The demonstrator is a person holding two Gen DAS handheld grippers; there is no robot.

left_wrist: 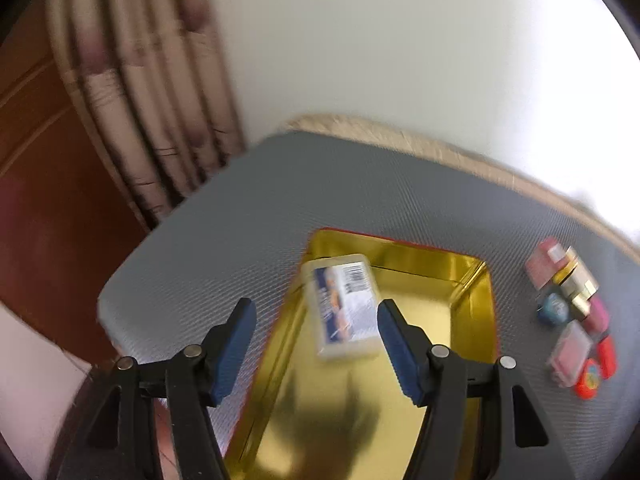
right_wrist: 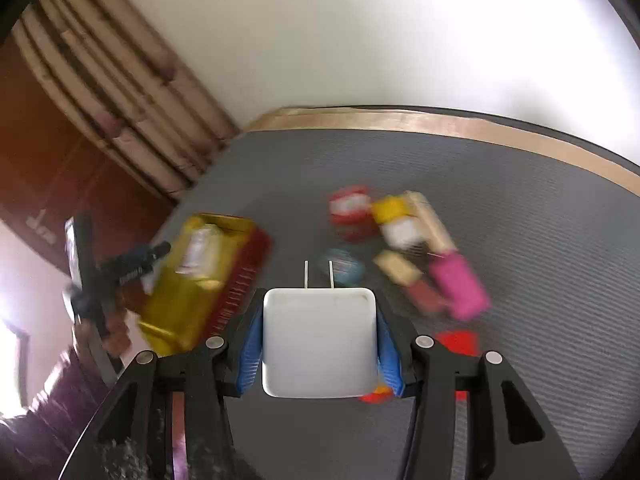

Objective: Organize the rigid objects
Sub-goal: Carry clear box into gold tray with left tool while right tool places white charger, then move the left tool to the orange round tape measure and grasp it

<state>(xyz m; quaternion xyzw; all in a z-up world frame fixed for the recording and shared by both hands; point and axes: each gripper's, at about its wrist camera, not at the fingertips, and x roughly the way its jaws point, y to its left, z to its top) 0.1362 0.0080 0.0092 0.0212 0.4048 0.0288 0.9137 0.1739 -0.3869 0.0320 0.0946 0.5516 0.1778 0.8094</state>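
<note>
In the left wrist view my left gripper (left_wrist: 316, 332) is open above a gold-lined tin box (left_wrist: 476, 300) with red outer walls. A clear plastic case (left_wrist: 342, 306) with a barcode label lies in the tin, between and beyond the blue pads, untouched. In the right wrist view my right gripper (right_wrist: 319, 344) is shut on a white plug adapter (right_wrist: 319, 344), its two prongs pointing away from me. The tin box (right_wrist: 240, 276) appears at the left there, with the left gripper (right_wrist: 120, 272) beside it. The frame is blurred.
A cluster of small items lies on the grey mat (right_wrist: 520, 208): a red-and-white one (right_wrist: 350, 210), a yellow one (right_wrist: 390, 208), a pink one (right_wrist: 460, 286), a blue round one (right_wrist: 344, 268). The same pile (left_wrist: 572, 308) sits right of the tin. A tan table edge (right_wrist: 440, 124) and curtain (right_wrist: 120, 92) lie behind.
</note>
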